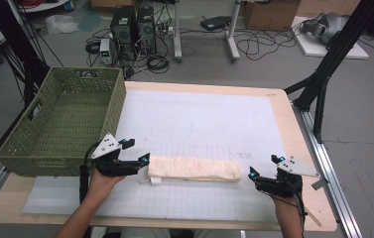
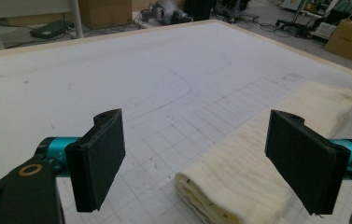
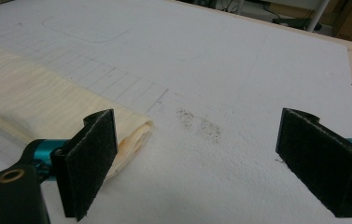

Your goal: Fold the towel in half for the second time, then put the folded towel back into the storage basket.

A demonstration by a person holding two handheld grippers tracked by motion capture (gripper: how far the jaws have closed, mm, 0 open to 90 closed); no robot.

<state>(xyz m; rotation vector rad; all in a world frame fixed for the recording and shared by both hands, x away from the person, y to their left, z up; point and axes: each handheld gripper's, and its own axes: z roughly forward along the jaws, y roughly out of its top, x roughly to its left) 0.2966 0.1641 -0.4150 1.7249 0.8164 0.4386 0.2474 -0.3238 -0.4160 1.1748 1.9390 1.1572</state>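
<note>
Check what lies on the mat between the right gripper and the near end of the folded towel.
Nothing: in the high view, bare white mat separates the right gripper from the folded towel.

A green woven basket (image 1: 60, 124) sits at the left of the frame on the wooden table (image 1: 293, 129), beside a white gridded mat (image 1: 199, 119). On the grey floor above, two black computer towers (image 1: 134, 27) stand among tangled cables (image 1: 259, 44), with a cardboard box (image 1: 269, 14) at upper right.

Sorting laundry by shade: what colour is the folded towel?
Cream, off-white towel; clearest in the left gripper view.
</note>
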